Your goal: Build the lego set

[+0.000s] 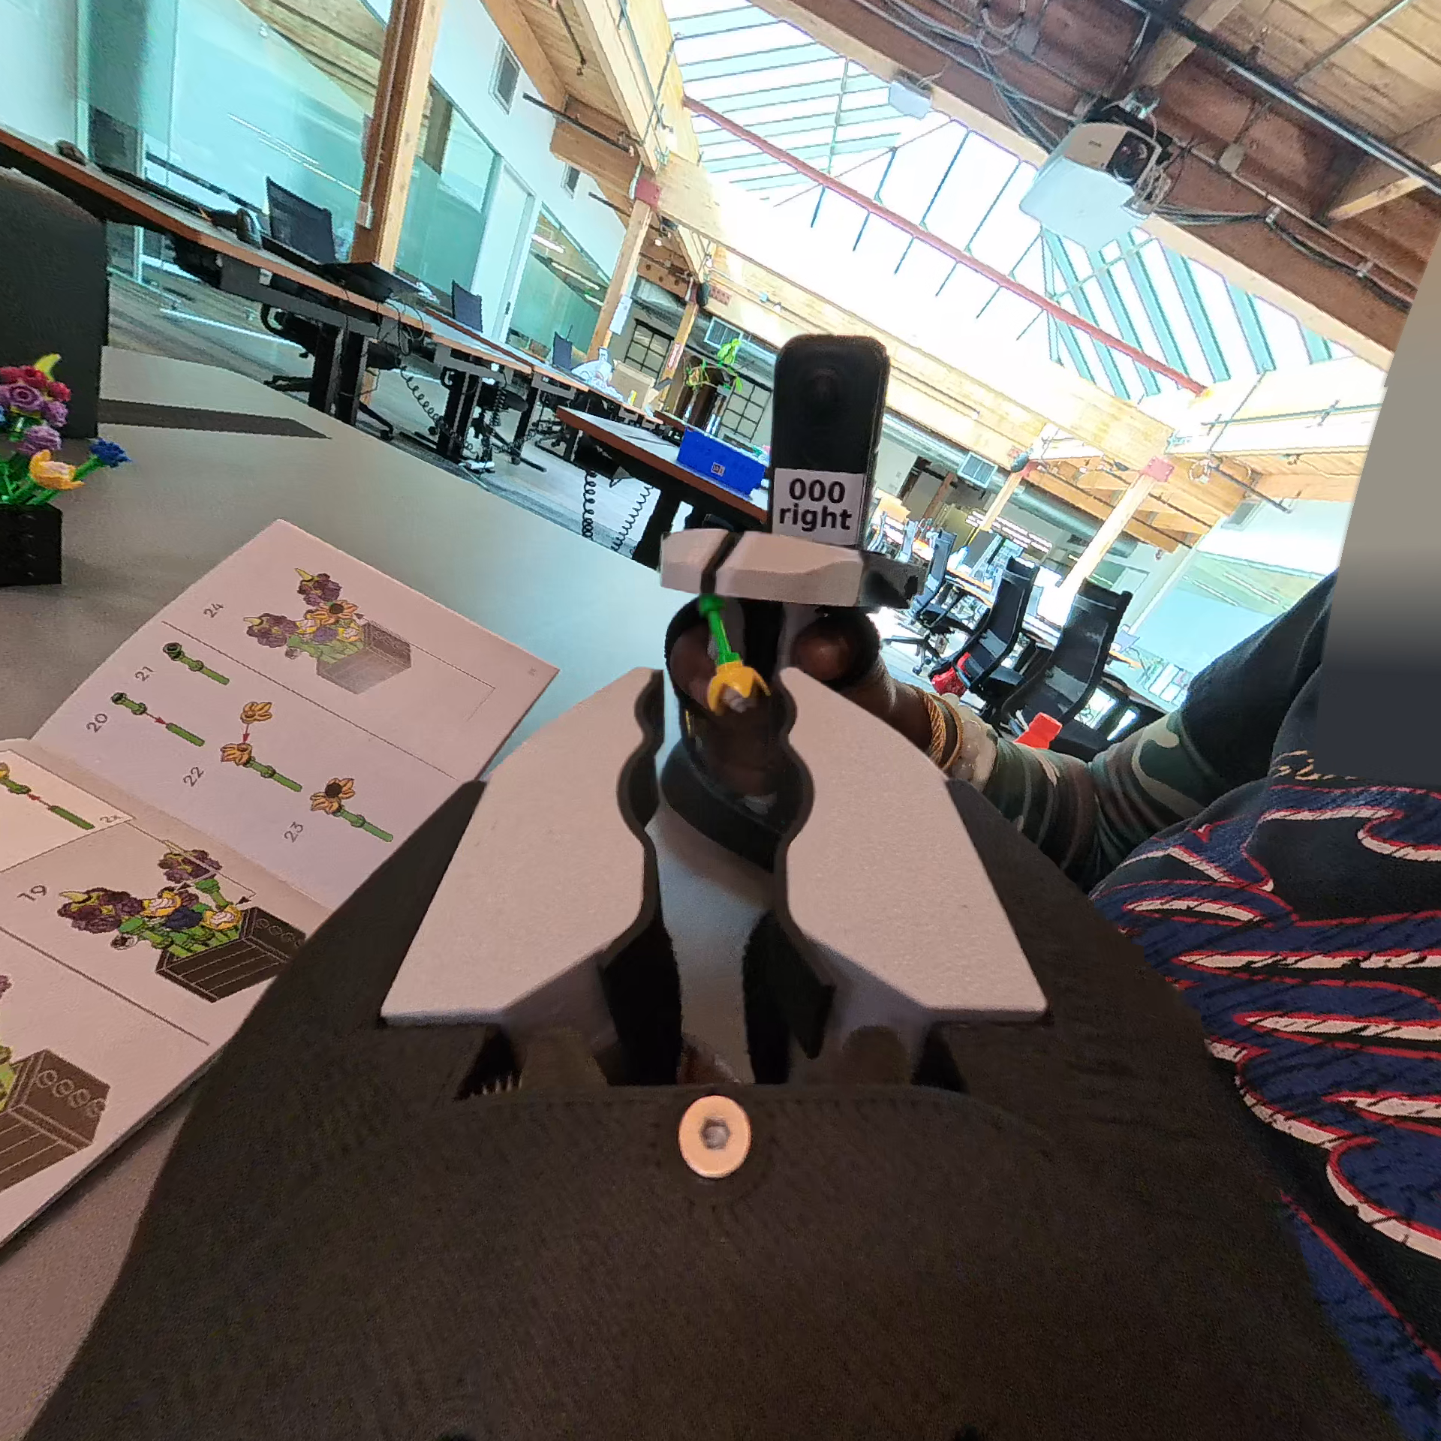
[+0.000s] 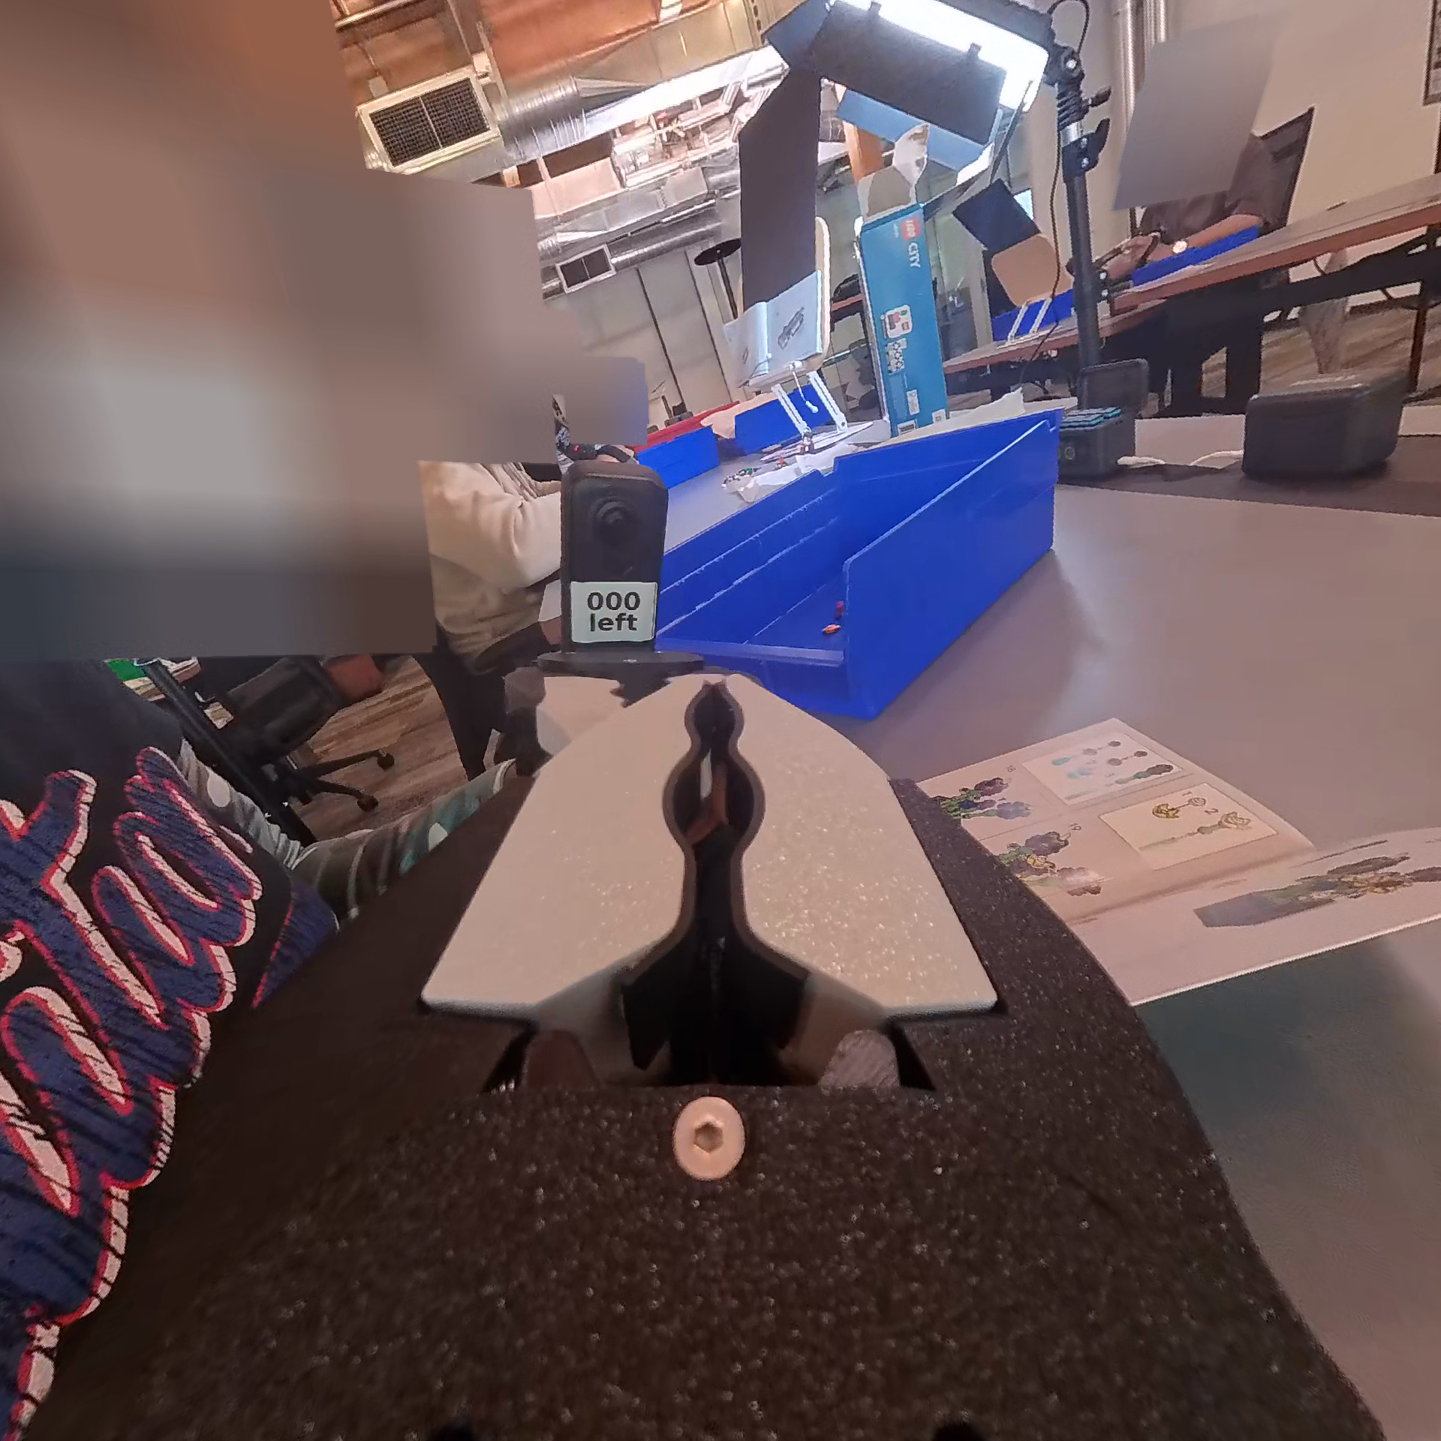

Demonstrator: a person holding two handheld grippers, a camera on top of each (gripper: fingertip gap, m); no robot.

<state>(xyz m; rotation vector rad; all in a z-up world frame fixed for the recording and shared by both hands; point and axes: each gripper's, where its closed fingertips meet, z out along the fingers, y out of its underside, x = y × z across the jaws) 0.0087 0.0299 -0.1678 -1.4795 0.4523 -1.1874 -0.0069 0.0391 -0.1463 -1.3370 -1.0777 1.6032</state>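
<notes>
The left tool (image 1: 721, 706) is tilting upward off the tabletop (image 1: 437, 499), its two grey fingers (image 1: 546, 842) standing apart with nothing between them. Just beyond their tips, the right tool (image 1: 724, 569) is facing back toward it, raised a little higher and seen end-on, its grey fingers pressed together and clamping the top of a small green flower stem (image 1: 716, 624). The stem is slanting down toward the left tool, and a yellow petal piece (image 1: 735, 685) is sitting on its lower end, hanging in the air right at the gap between the left tool's fingertips. A person's hand (image 1: 826, 647) is wrapping around the right tool's handle below the fingers, the wrist wearing bracelets and a camouflage sleeve (image 1: 1092, 787) running back toward the body. In the right wrist view, the right tool (image 2: 715, 694) is showing its tips meeting, and the stem itself is hidden there. To the left, an open instruction booklet (image 1: 257, 748) is lying flat on the tabletop. Farther back at the left edge, a finished lego bouquet (image 1: 35, 460) is standing in a black brick base. On the other side, a long blue bin (image 2: 897, 577) is resting on the tabletop beyond the booklet.
</notes>
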